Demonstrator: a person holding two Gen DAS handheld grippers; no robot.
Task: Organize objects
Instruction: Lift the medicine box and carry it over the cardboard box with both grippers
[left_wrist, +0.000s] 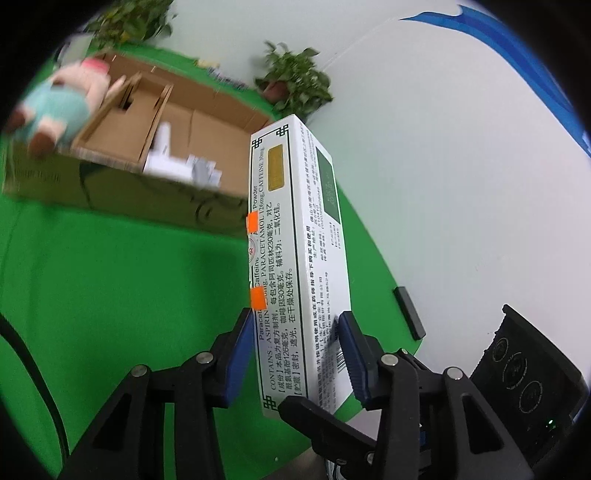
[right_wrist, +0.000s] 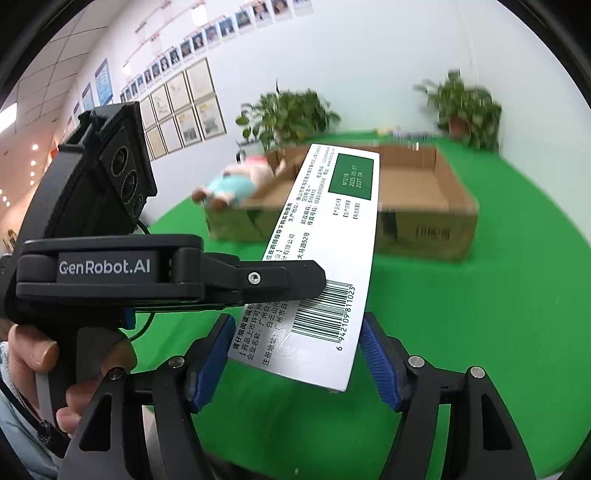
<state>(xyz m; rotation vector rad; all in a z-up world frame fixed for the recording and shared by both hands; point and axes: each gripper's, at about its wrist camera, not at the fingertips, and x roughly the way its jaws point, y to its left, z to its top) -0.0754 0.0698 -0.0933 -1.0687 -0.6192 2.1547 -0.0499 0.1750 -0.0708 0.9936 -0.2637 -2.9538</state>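
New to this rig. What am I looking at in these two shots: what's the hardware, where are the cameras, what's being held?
There is no robot arm. A person carries a hand-held gripper in each hand, and each one has a fisheye camera looking forward along its two blue-padded fingers. One picture comes from the left hand-held gripper, the other from the right hand-held gripper.

Both are closed on the same white medicine box, at its near end, holding it clear of the green surface. In the right view, the left tool and the person's hand show at the left.

Behind stand an open cardboard box with a plush toy on its edge, and two potted plants.
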